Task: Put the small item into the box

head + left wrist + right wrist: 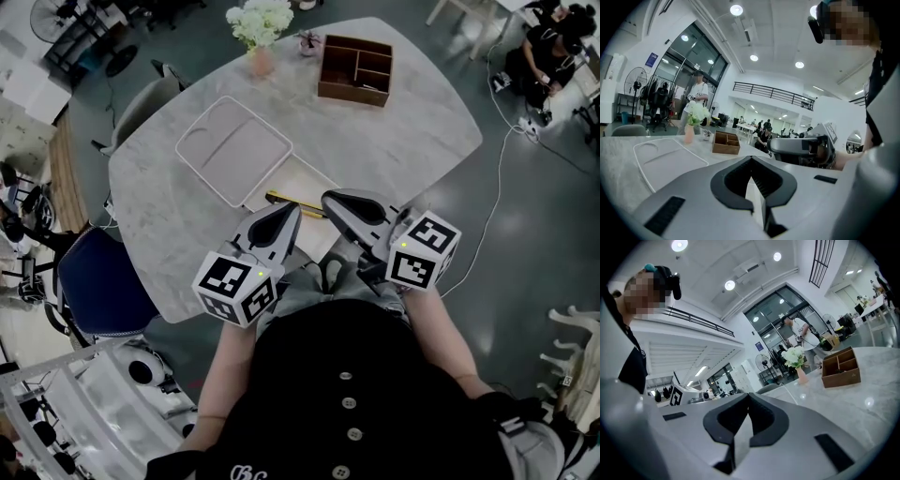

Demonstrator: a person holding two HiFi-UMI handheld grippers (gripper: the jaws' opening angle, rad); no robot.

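Observation:
A thin yellow item (292,201) lies on a flat white sheet or lid (302,178) near the table's front edge. Its right end is hidden behind my grippers. A brown wooden box (354,69) with several compartments stands at the far side, and it also shows in the left gripper view (725,143) and in the right gripper view (841,367). My left gripper (292,210) (751,159) hovers just in front of the yellow item, jaws together and empty. My right gripper (328,198) (749,397) is beside it, also shut on nothing.
A white tray (234,150) with rounded corners lies at the table's middle left. A vase of white flowers (261,33) stands at the far edge, left of the wooden box. Chairs (98,281) stand at the left of the table. People sit at desks further off.

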